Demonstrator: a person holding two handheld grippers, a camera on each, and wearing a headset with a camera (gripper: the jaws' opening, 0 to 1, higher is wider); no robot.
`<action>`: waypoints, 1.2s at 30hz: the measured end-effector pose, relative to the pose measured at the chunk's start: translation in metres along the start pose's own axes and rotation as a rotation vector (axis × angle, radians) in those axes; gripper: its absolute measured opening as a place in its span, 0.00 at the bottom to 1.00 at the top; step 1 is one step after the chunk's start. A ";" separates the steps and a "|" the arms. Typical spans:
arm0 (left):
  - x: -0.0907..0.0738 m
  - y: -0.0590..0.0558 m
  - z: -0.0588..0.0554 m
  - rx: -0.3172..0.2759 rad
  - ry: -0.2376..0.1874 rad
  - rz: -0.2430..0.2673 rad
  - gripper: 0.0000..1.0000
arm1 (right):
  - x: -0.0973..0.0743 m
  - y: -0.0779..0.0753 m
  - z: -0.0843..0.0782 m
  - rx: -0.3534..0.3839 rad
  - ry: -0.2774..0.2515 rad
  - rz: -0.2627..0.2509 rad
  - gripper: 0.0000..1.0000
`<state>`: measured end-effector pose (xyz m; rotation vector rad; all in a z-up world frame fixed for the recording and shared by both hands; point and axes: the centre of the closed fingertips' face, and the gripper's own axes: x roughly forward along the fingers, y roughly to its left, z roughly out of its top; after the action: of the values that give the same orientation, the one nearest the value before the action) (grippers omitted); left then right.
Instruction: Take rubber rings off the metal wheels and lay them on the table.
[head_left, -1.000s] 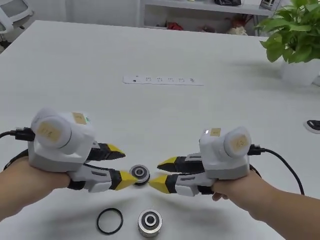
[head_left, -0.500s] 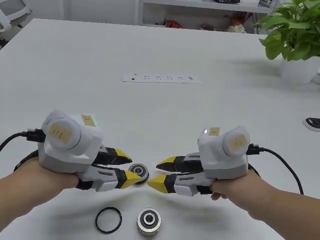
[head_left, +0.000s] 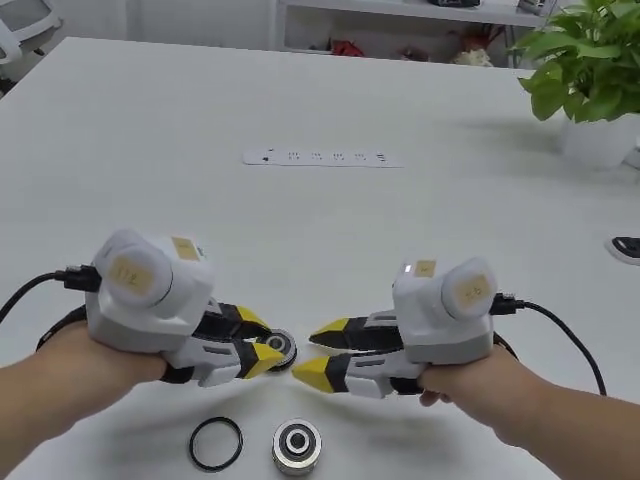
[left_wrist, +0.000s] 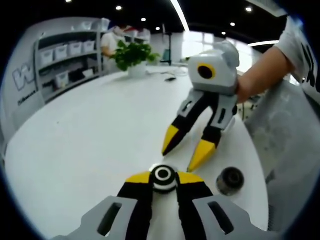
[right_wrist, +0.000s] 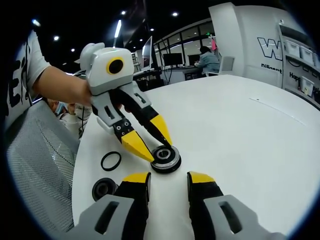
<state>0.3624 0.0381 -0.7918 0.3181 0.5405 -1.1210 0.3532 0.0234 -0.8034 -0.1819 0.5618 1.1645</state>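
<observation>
The left gripper (head_left: 268, 345) clamped a round, black-rimmed metal wheel (head_left: 277, 346) on the smooth white table (head_left: 330, 230). The right gripper (head_left: 315, 352) was half open just beside it. The head view showed a thin loose ring (head_left: 216, 443) lying flat by a second wheel (head_left: 297, 444).

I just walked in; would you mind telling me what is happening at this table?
A person works with a gripper in each hand. The left gripper is shut on a metal wheel that has a dark band round its rim and rests on the white table. The right gripper is open, its tips close to that wheel. Nearer the person lie a loose rubber ring and a second wheel.
</observation>
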 end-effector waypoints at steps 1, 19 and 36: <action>0.000 0.000 0.000 0.004 0.000 0.002 0.18 | 0.001 0.000 0.000 0.000 0.000 0.002 0.27; 0.001 -0.001 0.001 -0.009 -0.016 0.039 0.14 | 0.012 0.001 0.006 -0.007 -0.006 0.010 0.27; 0.001 -0.001 0.001 -0.008 -0.021 0.048 0.14 | 0.013 0.003 0.004 -0.009 0.003 0.017 0.22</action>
<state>0.3618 0.0369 -0.7915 0.3103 0.5163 -1.0744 0.3554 0.0365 -0.8062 -0.1867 0.5614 1.1840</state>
